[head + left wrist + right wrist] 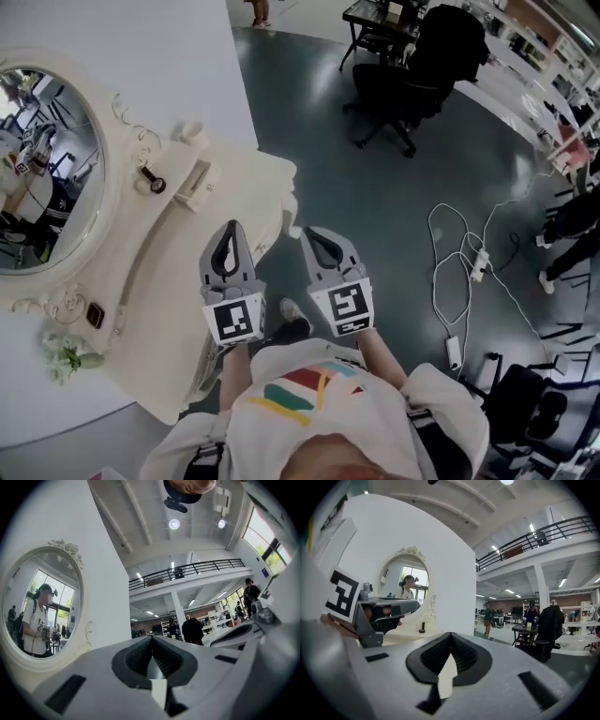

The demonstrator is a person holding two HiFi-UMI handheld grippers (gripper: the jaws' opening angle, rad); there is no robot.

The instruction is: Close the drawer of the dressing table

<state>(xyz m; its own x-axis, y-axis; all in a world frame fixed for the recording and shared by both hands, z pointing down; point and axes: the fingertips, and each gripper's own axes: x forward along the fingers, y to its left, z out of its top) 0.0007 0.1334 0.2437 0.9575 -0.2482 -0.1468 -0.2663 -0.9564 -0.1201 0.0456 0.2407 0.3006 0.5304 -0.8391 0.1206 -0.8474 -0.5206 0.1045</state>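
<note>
Head view: left hand-held gripper [229,228] and right hand-held gripper [307,232] both clenched (jaws together, nothing between); held near the dressing table [169,281] edge.

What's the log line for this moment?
left gripper: shut, empty | right gripper: shut, empty | both: at dressing table edge | drawer: not made out
</note>
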